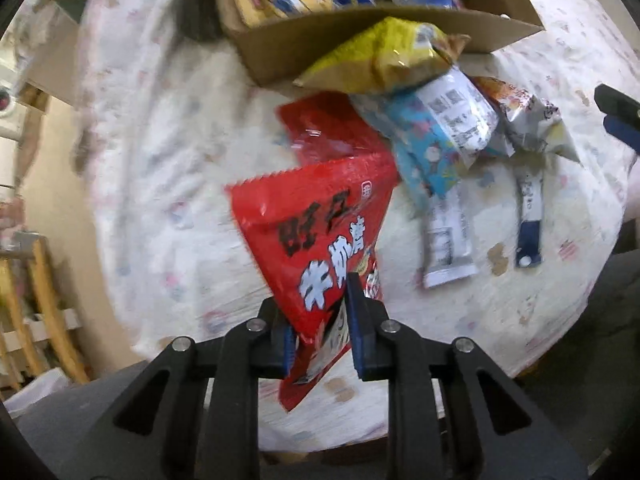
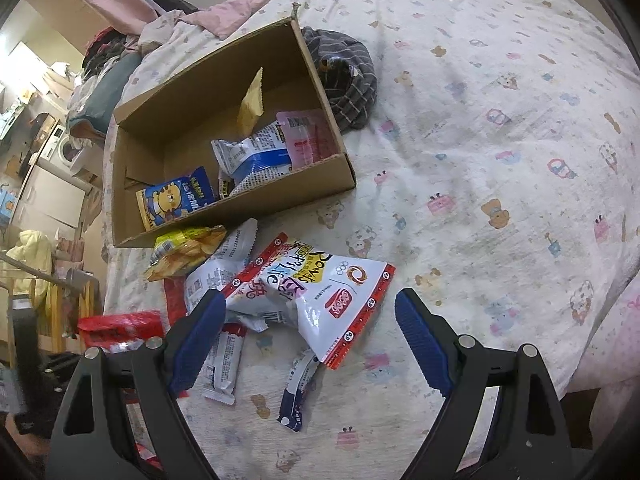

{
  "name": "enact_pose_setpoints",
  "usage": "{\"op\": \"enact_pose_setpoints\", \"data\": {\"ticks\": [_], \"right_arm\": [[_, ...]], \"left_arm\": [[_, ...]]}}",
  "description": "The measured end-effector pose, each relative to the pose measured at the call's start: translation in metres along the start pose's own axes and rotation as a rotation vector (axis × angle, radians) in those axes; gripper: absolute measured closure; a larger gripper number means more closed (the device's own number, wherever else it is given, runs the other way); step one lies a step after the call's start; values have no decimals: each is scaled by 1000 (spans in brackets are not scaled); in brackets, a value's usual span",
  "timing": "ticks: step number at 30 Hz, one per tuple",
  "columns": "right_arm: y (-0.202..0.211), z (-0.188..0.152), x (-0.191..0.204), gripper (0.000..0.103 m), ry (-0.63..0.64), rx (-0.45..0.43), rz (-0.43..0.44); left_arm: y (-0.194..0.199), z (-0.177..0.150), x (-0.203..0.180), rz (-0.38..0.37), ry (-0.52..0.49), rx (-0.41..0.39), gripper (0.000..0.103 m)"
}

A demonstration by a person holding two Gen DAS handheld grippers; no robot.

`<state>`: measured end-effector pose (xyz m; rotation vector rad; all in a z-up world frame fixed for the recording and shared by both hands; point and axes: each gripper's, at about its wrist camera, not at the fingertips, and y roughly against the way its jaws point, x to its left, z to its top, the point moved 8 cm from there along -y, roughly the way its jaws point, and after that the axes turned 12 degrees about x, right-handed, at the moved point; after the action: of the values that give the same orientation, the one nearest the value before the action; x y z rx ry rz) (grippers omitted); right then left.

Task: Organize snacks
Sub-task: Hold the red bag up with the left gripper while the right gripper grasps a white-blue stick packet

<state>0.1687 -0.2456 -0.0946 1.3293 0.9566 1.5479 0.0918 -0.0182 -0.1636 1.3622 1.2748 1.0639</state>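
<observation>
My left gripper [image 1: 320, 320] is shut on a red snack bag [image 1: 316, 232] with black and white Chinese lettering and holds it above the bed. A cardboard box [image 1: 280, 48] beyond it holds several snack packets; it also shows in the right wrist view [image 2: 132, 220]. A yellow chip bag [image 1: 384, 56] leans on the box front. My right gripper [image 2: 308, 320] is open, with its jaws either side of a white and red snack bag [image 2: 320, 296] lying on the bed, above it. The red bag shows at that view's left [image 2: 120, 328].
A patterned bedsheet [image 2: 480, 160] covers the bed. A second red bag [image 1: 320, 128], a blue packet [image 1: 424, 148], a white packet [image 1: 448, 248] and a navy stick packet [image 1: 530, 228] lie there. A grey striped garment [image 2: 352, 76] lies beside the box. Furniture stands at the left.
</observation>
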Motion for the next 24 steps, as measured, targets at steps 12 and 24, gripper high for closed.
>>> {"op": "enact_pose_setpoints", "data": {"ticks": [12,24], "right_arm": [[-27,-15,0,14,-20,162,96],[-98,-58,19,68,56,428,1]], "left_arm": [[-19,15,12,-68,32,14,84],[1,1,23,-70,52,-45,86]]}}
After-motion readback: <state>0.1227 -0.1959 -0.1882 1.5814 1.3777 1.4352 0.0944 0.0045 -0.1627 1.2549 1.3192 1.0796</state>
